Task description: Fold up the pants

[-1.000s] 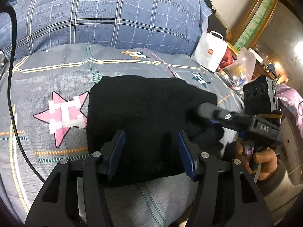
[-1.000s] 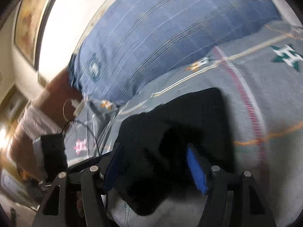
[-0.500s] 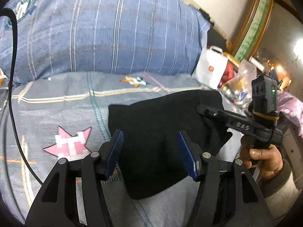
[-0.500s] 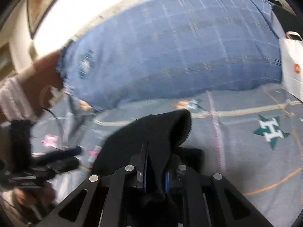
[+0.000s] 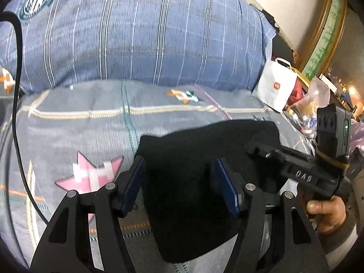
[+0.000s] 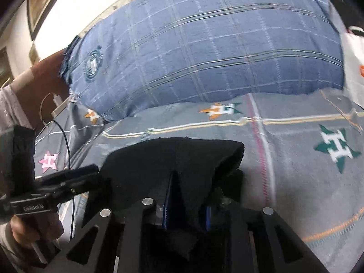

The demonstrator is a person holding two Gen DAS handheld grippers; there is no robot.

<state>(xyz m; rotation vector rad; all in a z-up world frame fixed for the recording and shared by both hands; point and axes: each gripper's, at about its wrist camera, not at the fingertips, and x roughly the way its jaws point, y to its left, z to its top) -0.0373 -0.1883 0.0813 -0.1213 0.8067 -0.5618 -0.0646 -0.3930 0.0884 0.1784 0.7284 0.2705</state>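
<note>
We read "DAS" in raised letters on the right tool's black body (image 5: pixel 302 177). The white paper bag (image 5: pixel 276 86) carries an orange square logo, its letters too small to read. A pink star (image 5: pixel 95 173) and a green star (image 6: pixel 336 146) on the bedsheet (image 5: pixel 79 122) each bear a white "H".

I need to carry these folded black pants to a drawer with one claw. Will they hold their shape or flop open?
Probably flop: the black pants drape and sag over the right claw, whose jaws are opening with cloth between them. They look soft and thick, likely light, and their free edge hangs loose between the left claw's opening jaws. The ribbed knit probably won't slip much.
</note>
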